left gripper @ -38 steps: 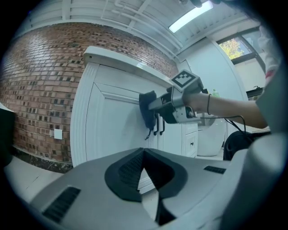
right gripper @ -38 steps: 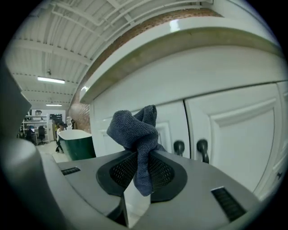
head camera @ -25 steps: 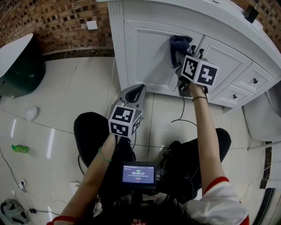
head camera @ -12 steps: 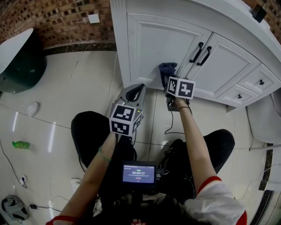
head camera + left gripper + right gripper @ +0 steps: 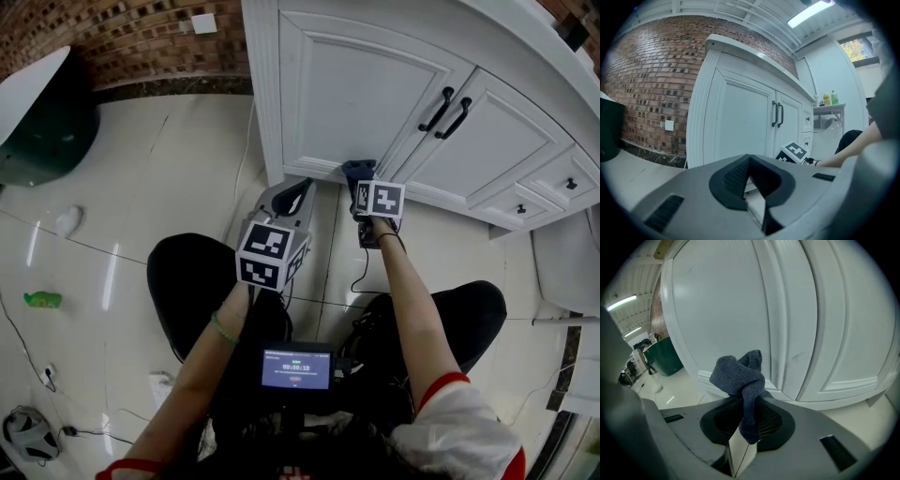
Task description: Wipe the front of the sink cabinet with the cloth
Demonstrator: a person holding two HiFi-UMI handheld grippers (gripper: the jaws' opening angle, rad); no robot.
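Presently, right tool [image 5: 362, 182]: jaws clamped on the cloth, a tail of it hanging down between them in the right gripper view [image 5: 746, 422]; marker cube faces up.
Cloth [image 5: 355, 169]: dark blue, bunched into a knot-like wad above the jaws [image 5: 738, 373]; sits low at the cabinet front, by the bottom rail of the left door, near the seam with the right door. Contact with the wood not clear.
Sink cabinet [image 5: 356, 84]: white, panelled; two doors with black bar handles [image 5: 448, 111] side by side at the seam; small drawers [image 5: 561, 185] further right. Fills the right gripper view [image 5: 722, 301].
Left tool [image 5: 298, 192]: jaws drawn together, nothing between them [image 5: 750, 176]; held off the cabinet, just left of the right tool, tip pointing toward the door's lower corner.
Floor [image 5: 141, 187]: pale glossy tile; person kneels or sits on it, dark trousers.
Brick wall [image 5: 122, 37]: left of the cabinet; dark green bin [image 5: 47, 141] against it.
Odds: small green bottle [image 5: 42, 300] lying on the floor far left; lit screen [image 5: 296, 368] at the person's chest.
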